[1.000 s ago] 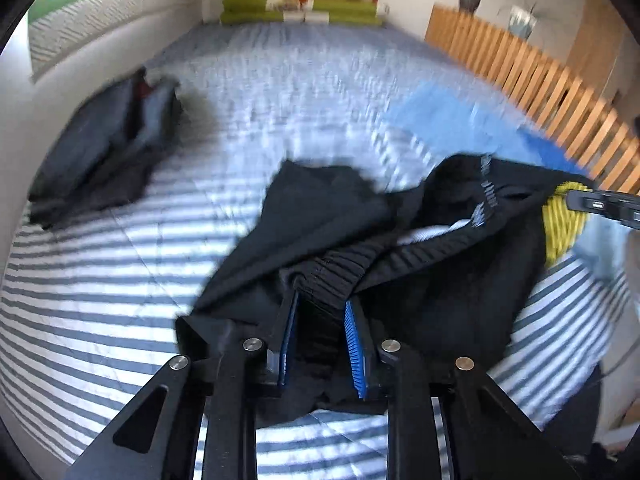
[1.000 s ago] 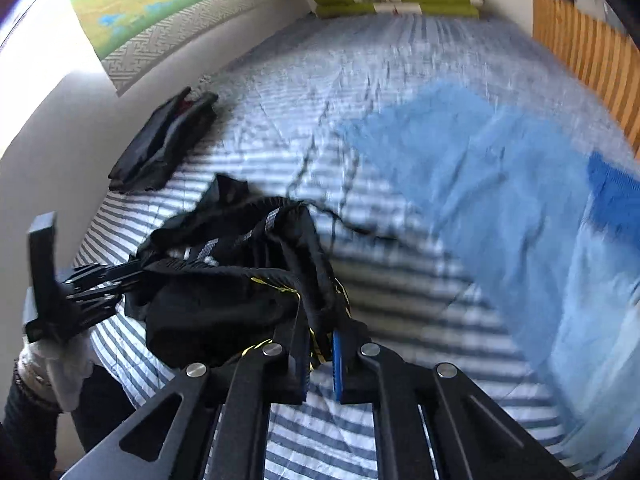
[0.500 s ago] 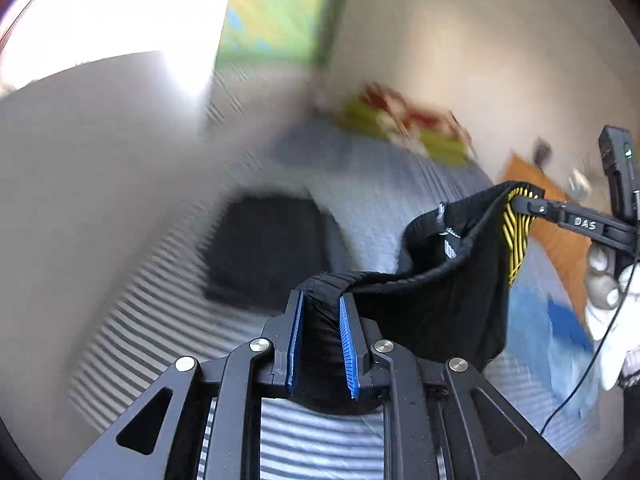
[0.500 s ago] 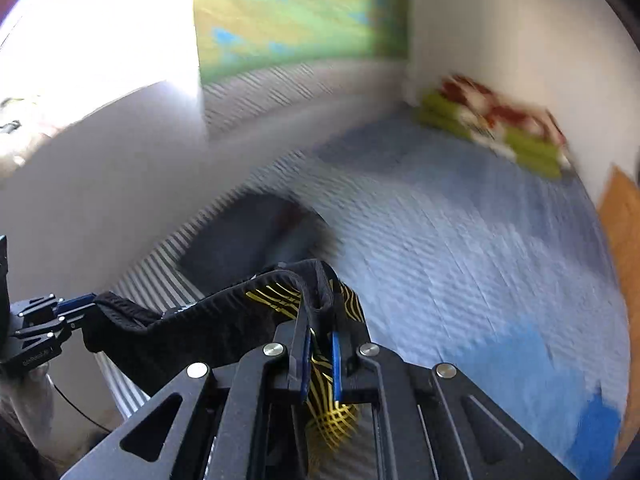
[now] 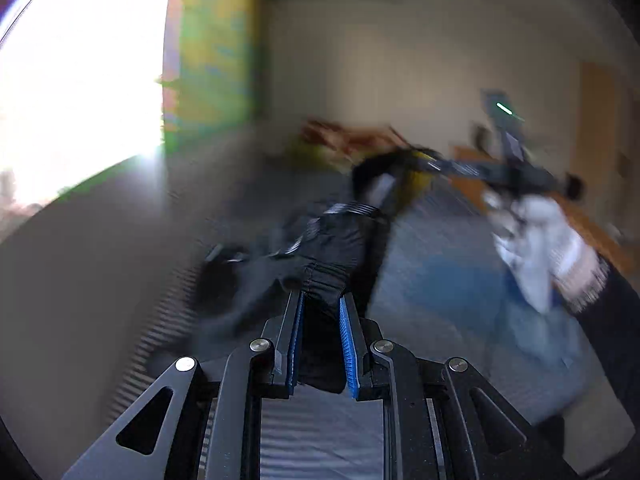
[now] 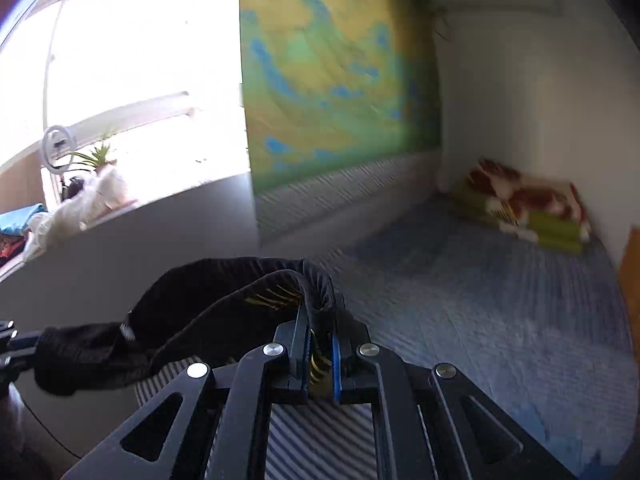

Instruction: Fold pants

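**Room and light, wrist views**

We note a bright window (image 6: 120, 80) at left, overexposed, with a potted plant (image 6: 94, 158) on its sill. A green-yellow wall hanging (image 6: 340, 80) adjoins white walls (image 6: 520, 100). The striped bedding (image 6: 480, 312) carries folded blankets (image 6: 528, 208) in the far corner.

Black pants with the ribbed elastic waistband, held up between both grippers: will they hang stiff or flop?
Likely floppy: the black pants sag in a curve between the left gripper and the right gripper. Probably light, since a narrow pinch on the bunched waistband carries them. The legs will likely swing; the left view shows them blurred.
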A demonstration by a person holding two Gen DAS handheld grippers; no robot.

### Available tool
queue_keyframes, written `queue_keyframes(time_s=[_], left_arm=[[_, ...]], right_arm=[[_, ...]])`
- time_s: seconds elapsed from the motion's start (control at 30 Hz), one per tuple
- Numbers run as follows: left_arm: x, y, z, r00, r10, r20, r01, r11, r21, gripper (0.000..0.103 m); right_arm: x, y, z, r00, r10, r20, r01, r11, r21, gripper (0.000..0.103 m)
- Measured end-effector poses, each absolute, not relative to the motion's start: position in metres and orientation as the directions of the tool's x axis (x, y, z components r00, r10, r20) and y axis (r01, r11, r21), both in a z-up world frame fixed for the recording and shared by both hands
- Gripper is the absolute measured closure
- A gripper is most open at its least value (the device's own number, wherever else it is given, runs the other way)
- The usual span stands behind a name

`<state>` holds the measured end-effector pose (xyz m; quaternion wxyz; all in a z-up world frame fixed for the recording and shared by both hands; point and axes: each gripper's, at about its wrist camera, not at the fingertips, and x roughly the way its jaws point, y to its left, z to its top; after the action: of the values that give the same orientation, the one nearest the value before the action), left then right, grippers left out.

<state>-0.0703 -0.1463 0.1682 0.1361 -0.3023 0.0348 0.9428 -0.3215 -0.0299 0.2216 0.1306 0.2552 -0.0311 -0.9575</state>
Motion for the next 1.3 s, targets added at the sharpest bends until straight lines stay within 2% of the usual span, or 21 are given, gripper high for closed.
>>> queue_keyframes(time_s=[0.17, 0.3, 0.4, 0.5, 0.53, 0.7, 0.83, 0.9, 1.03, 1.13, 1.23, 1.3], left_arm=[[-0.086, -0.008, 0.039, -0.538, 0.378, -0.754, -0.497, -0.864, -0.079, 0.084], [-0.084, 0.104, -0.059, -0.321, 0.424, -0.847, -0.626, -0.766, -0.147, 0.084], [-0.059, 0.156, -0.098, -0.184, 0.408, -0.894, -0.699, -0.694, -0.173, 0.075], [-0.033, 0.164, -0.096, -0.147, 0.423, -0.894, -0.767, -0.62, -0.167, 0.068], [-0.032, 0.16, -0.093, -0.146, 0.425, -0.893, -0.774, -0.611, -0.165, 0.065], [-0.063, 0.133, -0.092, -0.198, 0.381, -0.903, -0.734, -0.669, -0.121, 0.064], [-0.092, 0.105, -0.096, -0.209, 0.366, -0.907, -0.657, -0.739, -0.147, 0.065], [-0.102, 0.112, -0.104, -0.213, 0.362, -0.908, -0.667, -0.733, -0.136, 0.065], [-0.103, 0.128, -0.124, -0.163, 0.376, -0.912, -0.693, -0.701, -0.166, 0.063], [-0.102, 0.136, -0.135, -0.151, 0.356, -0.922, -0.697, -0.7, -0.155, 0.061], [-0.112, 0.124, -0.126, -0.153, 0.386, -0.91, -0.684, -0.706, -0.184, 0.061], [-0.133, 0.101, -0.111, -0.213, 0.379, -0.9, -0.655, -0.739, -0.157, 0.061]], right_arm=[[-0.295, 0.081, 0.107, -0.762, -0.139, -0.632, 0.005, -0.978, 0.21, 0.096], [-0.274, 0.163, 0.029, -0.668, -0.056, -0.742, -0.18, -0.955, 0.235, 0.094], [-0.257, 0.222, -0.03, -0.525, -0.001, -0.851, -0.321, -0.926, 0.199, 0.091], [-0.231, 0.259, -0.056, -0.499, 0.002, -0.867, -0.369, -0.905, 0.21, 0.089], [-0.22, 0.266, -0.06, -0.503, -0.012, -0.864, -0.376, -0.897, 0.231, 0.085], [-0.171, 0.288, -0.064, -0.553, -0.013, -0.833, -0.409, -0.867, 0.286, 0.079], [-0.151, 0.287, -0.068, -0.594, -0.116, -0.796, -0.401, -0.814, 0.419, 0.073], [-0.149, 0.279, -0.072, -0.604, -0.179, -0.777, -0.383, -0.789, 0.48, 0.068], [-0.136, 0.255, -0.072, -0.629, -0.303, -0.716, -0.311, -0.746, 0.589, 0.068], [-0.125, 0.238, -0.067, -0.631, -0.315, -0.709, -0.287, -0.755, 0.59, 0.064], [-0.125, 0.232, -0.071, -0.616, -0.297, -0.729, -0.312, -0.758, 0.573, 0.061], [-0.134, 0.235, -0.076, -0.605, -0.263, -0.752, -0.344, -0.766, 0.544, 0.06]])
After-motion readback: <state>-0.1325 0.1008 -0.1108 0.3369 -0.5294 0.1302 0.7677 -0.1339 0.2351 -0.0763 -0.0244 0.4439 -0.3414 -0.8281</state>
